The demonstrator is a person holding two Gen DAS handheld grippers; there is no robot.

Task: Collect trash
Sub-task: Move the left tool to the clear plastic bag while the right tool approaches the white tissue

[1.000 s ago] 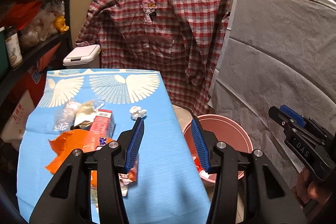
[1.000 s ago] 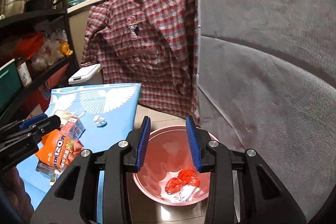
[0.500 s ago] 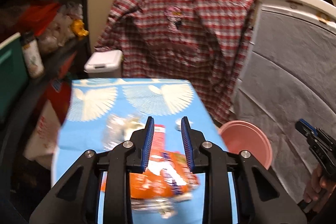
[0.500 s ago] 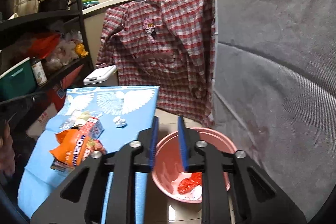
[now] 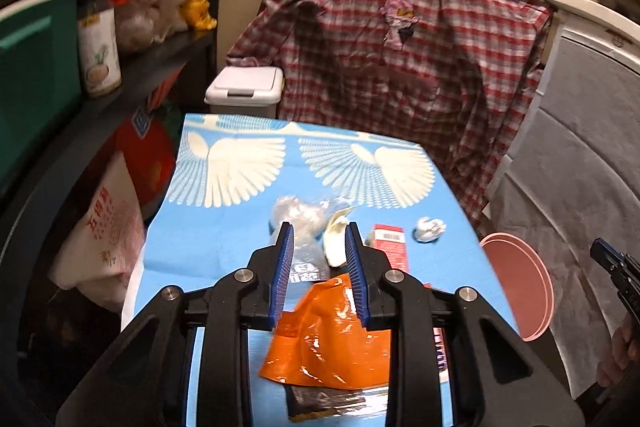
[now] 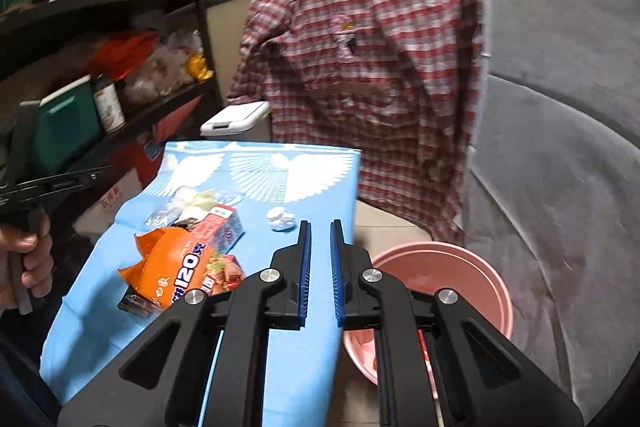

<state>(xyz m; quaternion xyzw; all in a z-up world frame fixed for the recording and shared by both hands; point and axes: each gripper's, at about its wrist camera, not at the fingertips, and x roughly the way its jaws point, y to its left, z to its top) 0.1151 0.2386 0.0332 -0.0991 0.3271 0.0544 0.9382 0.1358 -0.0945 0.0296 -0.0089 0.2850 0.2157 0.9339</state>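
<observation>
1. Trash sits in a loose heap near the middle of a blue-covered worktop (image 5: 224,227): an orange snack bag (image 5: 332,339) on top at the near side, a red and white carton (image 5: 390,247) just beyond it at 1 o'clock, and crumpled clear plastic (image 5: 300,215) at 11 o'clock.
2. Apart from the heap, a small white paper ball (image 5: 429,229) lies alone toward the worktop's right edge, at 2 o'clock from the bag.
3. Beside the worktop, on the floor at 3 o'clock, stands a pink basin (image 6: 440,291); a little red trash shows in its bottom, mostly hidden by the jaws in front.
4. Left gripper (image 5: 319,277) hangs over the heap, jaws partly spread, empty, the orange bag seen between and below them but not pinched.
5. Right gripper (image 6: 319,273) hangs over the worktop's right edge next to the basin, jaws nearly together with a narrow gap, holding nothing.
6. Progress, judged from this: early. Some trash is in the basin; the bag, carton, plastic and paper ball are all left to collect.
7. Behind, a plaid shirt (image 5: 400,67) hangs over a counter.
</observation>
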